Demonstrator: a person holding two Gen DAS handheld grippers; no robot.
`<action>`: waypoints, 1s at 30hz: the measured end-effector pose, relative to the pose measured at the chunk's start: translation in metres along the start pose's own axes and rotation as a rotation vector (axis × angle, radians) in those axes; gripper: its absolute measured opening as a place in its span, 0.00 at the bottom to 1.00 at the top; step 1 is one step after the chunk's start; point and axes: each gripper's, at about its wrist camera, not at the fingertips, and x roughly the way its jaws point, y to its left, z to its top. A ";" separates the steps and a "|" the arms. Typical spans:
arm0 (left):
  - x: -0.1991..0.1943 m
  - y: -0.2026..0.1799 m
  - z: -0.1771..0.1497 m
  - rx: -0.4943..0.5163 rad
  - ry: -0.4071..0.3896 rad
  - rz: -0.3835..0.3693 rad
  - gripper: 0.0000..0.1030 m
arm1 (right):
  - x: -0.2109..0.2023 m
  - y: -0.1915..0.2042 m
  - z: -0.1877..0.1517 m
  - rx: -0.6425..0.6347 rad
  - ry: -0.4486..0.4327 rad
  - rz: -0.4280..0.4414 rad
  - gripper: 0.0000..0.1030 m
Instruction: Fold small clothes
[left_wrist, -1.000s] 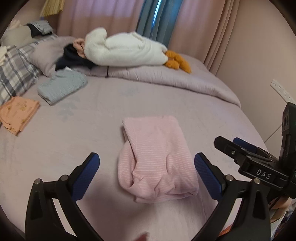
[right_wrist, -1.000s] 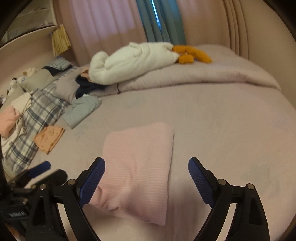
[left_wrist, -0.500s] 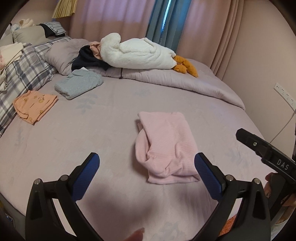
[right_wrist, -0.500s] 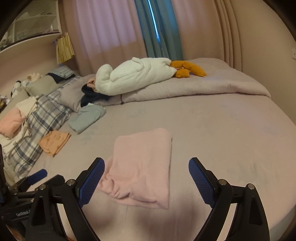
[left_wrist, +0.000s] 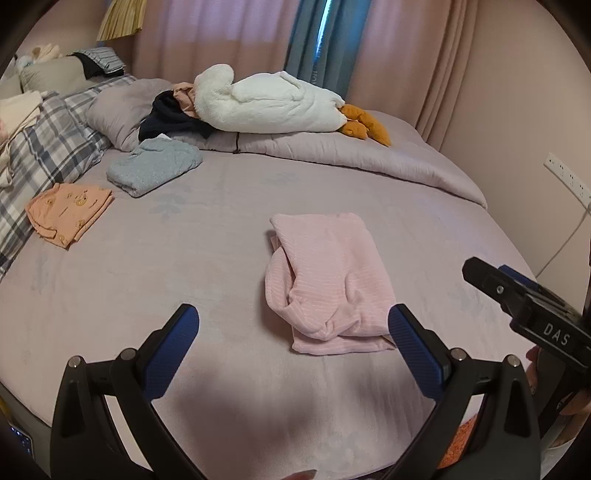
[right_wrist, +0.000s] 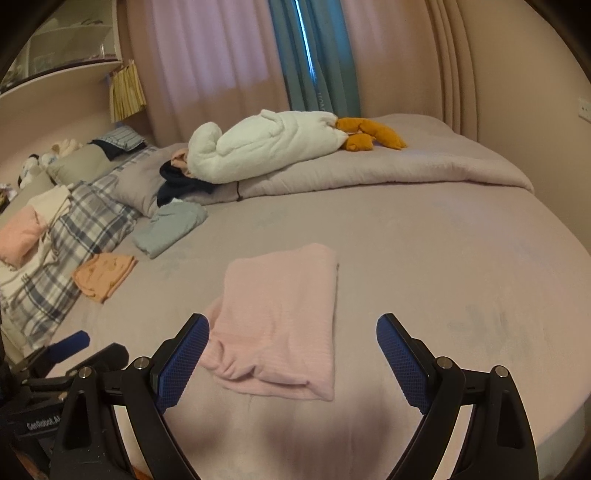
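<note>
Pink striped cloth, a small garment (left_wrist: 328, 284) folded into a rough rectangle, lies on a mauve bed (left_wrist: 221, 229), its near edge bunched into soft rolls; nothing grips it.

From the left wrist view, the left tongs (left_wrist: 293, 345) hover above the near part of the bed with their blue-padded fingers (left_wrist: 170, 354) wide apart and empty; the garment lies ahead of them and toward the right finger, whose tip overlaps the garment's near right corner in the picture, though contact cannot be told; the right tongs (left_wrist: 524, 295) show at the far right edge, beside the garment and apart from it.

From the right wrist view, the right tongs (right_wrist: 293, 360) also stand wide apart and empty; the garment (right_wrist: 280, 317) lies ahead between the fingers, closer to the left one, whose tip overlaps its near left edge in the picture; the left tongs (right_wrist: 70, 345) appear low at the left edge.

Farther back, to the left, lie a folded grey-blue garment (left_wrist: 155, 166) and a folded orange garment (left_wrist: 68, 212) beside a plaid blanket (left_wrist: 44, 155); a white plush toy (left_wrist: 266, 103) with orange feet rests on a rolled quilt (left_wrist: 369, 158) before pink and teal curtains (left_wrist: 317, 40).
</note>
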 end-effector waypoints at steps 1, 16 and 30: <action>0.000 -0.001 0.000 0.004 0.002 0.000 1.00 | 0.000 0.001 -0.001 -0.001 0.000 -0.006 0.89; 0.001 -0.008 -0.003 -0.014 0.032 -0.003 1.00 | 0.000 -0.008 -0.010 0.006 0.029 -0.019 0.89; 0.001 -0.009 -0.005 -0.015 0.041 -0.022 1.00 | 0.000 -0.013 -0.011 0.026 0.029 -0.001 0.89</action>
